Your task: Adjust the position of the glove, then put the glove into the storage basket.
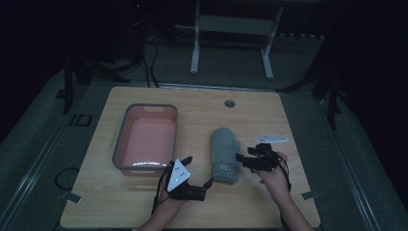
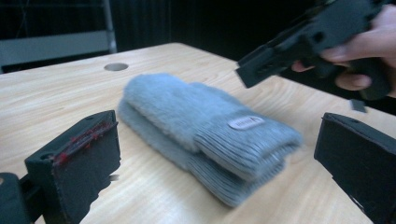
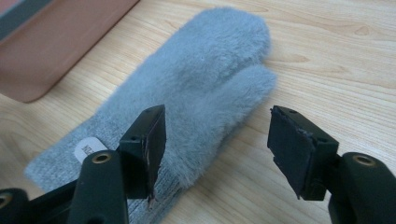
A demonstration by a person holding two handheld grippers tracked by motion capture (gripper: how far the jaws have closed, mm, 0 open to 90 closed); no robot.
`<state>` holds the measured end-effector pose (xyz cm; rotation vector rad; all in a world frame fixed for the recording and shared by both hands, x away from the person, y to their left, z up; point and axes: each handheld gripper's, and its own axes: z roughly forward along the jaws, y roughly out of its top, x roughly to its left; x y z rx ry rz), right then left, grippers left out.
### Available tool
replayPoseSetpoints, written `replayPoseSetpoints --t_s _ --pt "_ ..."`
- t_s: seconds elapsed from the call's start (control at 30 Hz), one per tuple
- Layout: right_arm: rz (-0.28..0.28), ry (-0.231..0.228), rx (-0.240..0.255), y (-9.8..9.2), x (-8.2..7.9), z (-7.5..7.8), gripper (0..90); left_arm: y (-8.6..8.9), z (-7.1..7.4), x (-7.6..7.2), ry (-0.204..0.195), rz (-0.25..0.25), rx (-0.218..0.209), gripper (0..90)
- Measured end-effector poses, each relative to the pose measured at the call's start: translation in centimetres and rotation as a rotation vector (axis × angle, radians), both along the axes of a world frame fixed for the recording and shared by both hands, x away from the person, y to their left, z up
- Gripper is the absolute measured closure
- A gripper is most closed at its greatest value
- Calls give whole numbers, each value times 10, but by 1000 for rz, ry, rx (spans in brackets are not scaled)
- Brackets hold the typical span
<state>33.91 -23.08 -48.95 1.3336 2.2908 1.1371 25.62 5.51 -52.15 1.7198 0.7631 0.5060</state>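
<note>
I hold a two-jaw gripper in each hand over a pale wooden surface [image 1: 269, 202]. The work in hand is a stack of two grey fleece mittens [image 1: 225, 154], one lying squarely on top of the other, cuffs toward me, with a small white label on the upper cuff.

My right gripper [image 3: 217, 149] has its jaws standing apart with nothing pressed between them. The mittens lie just ahead of and below these jaws, the thumb of the top mitten pointing into the gap and the left jaw hanging over the fleece near the cuff. My left gripper [image 2: 215, 163] is also open; the knitted cuffs sit between its two jaws but a little ahead of them, untouched.

I judge this to be the moment between grips: neither pair of jaws holds the mittens, which rest flat. A pink basin with a grey rim [image 1: 120, 144] sits beyond my left jaws, well apart from the mittens, and looks the likely destination. The next move calls for lowering one pair of jaws around both cuffs together, closing firmly enough that the lower mitten does not slip out, then lifting.

Counted: two mittens, one basin, two grippers, and one small pale flat piece [image 1: 272, 139] just beyond my right jaws.
</note>
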Motion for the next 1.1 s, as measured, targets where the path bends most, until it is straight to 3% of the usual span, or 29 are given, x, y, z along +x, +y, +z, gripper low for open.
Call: replayPoseSetpoints --t_s 0.13,0.23,0.3,0.37,0.47,0.6,0.67,0.77,0.83,0.97,1.03,1.1 --pt "2 -17 0 -2 0 3 346 -7 13 14 37 -26 19 5" --pt "17 -107 -62 -2 -5 6 374 -11 20 24 40 -24 28 5" --pt "25 -128 -87 -2 -6 7 387 -14 24 32 65 -23 14 5" --pt "17 -108 -80 -3 -4 8 343 -17 26 38 92 -25 20 5" --pt "11 -16 -27 -6 1 9 235 -25 28 46 134 -22 56 5" --pt "-12 -26 -10 -7 0 9 178 -32 28 54 149 -19 88 5" --pt "1 -10 15 -7 0 9 145 -34 28 59 167 -15 96 5" --pt "4 3 14 -5 2 7 166 -37 25 66 198 0 105 54" --pt "-14 0 27 -6 5 3 269 -39 22 71 233 8 107 68" --pt "-28 30 61 -7 14 -8 338 -40 13 81 295 28 106 151" --pt "-28 47 60 -5 16 -15 372 -41 8 86 329 9 88 166" --pt "-24 80 89 -5 18 -22 388 -44 5 90 347 -7 94 170"
